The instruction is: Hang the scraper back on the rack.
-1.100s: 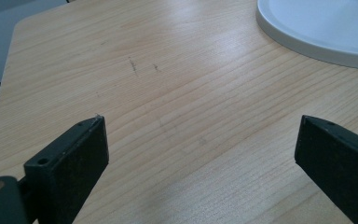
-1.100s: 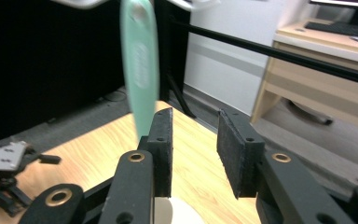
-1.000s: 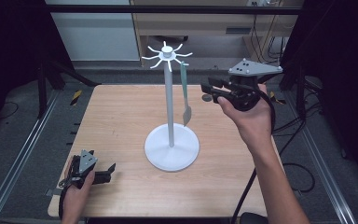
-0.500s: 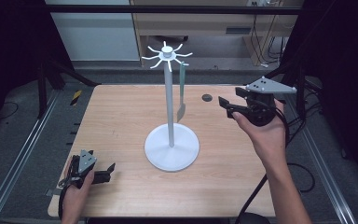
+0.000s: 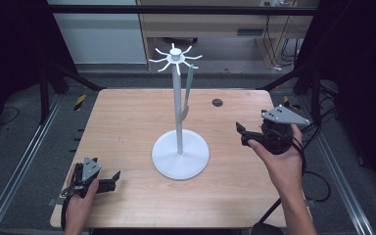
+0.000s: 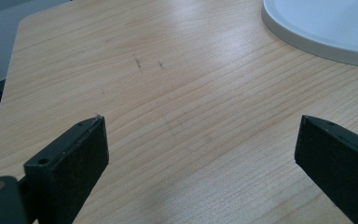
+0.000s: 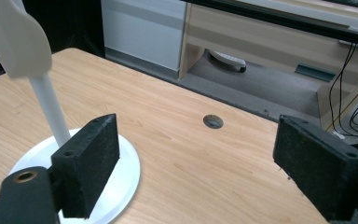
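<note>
1. A light wooden desk [image 5: 127, 122] with rounded corners and visible grain.
2. A white stand [image 5: 180, 154] rests near the middle on a round, flat base, with a thin upright pole.
3. A small dark round hole [image 5: 217, 102] is set into the desktop near the far edge, right of the pole.
</note>
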The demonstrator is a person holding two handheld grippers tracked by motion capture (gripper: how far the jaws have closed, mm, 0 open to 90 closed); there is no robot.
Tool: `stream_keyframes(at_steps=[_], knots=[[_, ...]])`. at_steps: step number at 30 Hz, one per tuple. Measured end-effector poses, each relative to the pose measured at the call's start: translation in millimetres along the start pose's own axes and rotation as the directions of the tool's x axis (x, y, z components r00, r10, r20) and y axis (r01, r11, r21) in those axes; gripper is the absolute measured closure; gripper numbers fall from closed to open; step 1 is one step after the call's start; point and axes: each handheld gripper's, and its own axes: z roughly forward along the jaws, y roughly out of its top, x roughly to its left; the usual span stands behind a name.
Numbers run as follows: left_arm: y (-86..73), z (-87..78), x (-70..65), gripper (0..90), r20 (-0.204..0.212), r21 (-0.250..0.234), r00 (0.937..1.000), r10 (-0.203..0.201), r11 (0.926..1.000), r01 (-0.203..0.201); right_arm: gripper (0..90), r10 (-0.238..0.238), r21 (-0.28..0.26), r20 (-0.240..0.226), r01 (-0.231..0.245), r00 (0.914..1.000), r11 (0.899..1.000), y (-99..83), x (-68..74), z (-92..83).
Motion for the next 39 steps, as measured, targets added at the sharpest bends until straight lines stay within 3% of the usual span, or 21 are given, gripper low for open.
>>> stream_keyframes(at_steps=[9, 18, 23, 30, 33, 39], knots=[[-0.3, -0.4, 0.2, 2.4, -0.004, -0.001, 1.0, 0.0, 1.0, 0.0, 8.9, 0.062, -0.024, -0.006, -0.062, 0.998, 0.998, -42.6, 1.2, 16.8], [-0.5, -0.9, 0.8, 2.4, -0.006, -0.001, 1.0, 0.002, 1.0, -0.002, 6.1, 0.136, 0.024, -0.028, -0.135, 0.9904, 0.991, -81.9, 4.3, 38.1], [-0.4, 0.0, -0.3, 2.4, -0.006, 0.0, 1.0, 0.005, 1.0, -0.005, 7.5, 0.121, 0.089, -0.031, -0.118, 0.9922, 0.989, -99.4, 7.0, 51.4], [-0.1, 0.2, -2.0, 2.4, -0.004, 0.0, 1.0, 0.009, 1.0, -0.009, 10.3, 0.204, 0.111, -0.025, -0.2, 0.9787, 0.974, -129.8, 12.7, 70.8], [0.0, -0.1, -1.3, 2.4, -0.006, -0.003, 1.0, 0.007, 1.0, -0.007, 11.0, 0.16, 0.152, 0.024, -0.162, 0.9869, 0.975, -145.6, 18.7, 78.1], [0.7, -0.3, -1.2, 2.4, -0.003, -0.005, 1.0, 0.005, 1.0, -0.005, 10.6, 0.129, 0.225, 0.071, -0.142, 0.9891, 0.964, -161.1, 17.4, 83.3]])
